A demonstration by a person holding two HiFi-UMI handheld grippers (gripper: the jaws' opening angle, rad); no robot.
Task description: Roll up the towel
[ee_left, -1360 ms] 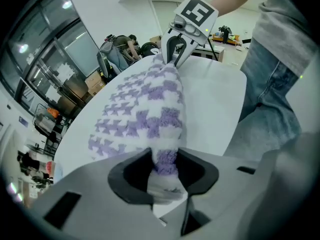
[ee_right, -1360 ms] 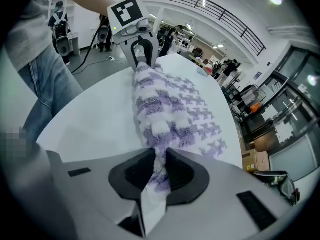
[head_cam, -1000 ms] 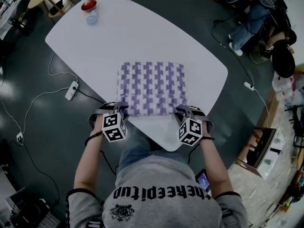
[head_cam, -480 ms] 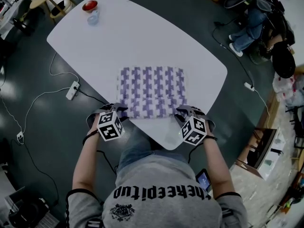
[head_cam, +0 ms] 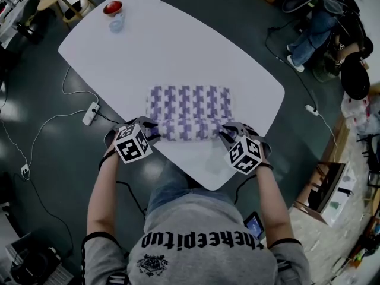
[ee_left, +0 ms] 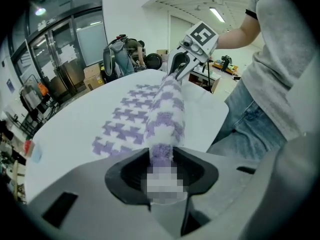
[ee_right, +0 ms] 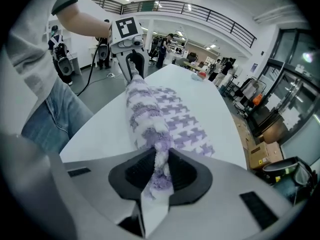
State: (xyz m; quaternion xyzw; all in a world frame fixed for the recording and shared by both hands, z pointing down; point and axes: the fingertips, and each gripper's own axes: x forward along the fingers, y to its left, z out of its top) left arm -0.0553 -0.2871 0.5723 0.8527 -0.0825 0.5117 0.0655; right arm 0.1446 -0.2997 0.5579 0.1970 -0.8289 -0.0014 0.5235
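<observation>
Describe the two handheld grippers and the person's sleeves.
Both the left gripper and right gripper have grey bodies, dark around the jaws, each topped by a white cube of black square markers. The person wears a grey short-sleeved shirt with dark cuffs.

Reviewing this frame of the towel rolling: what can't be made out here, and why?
Head view: near corners of the towel sit hidden under the left tool and right tool.
Left gripper view: a mosaic patch covers the towel end between the jaws.
Head view: the pale object beside the red bowl is too small to identify.
All views: the towel's turns cannot be counted.
</observation>
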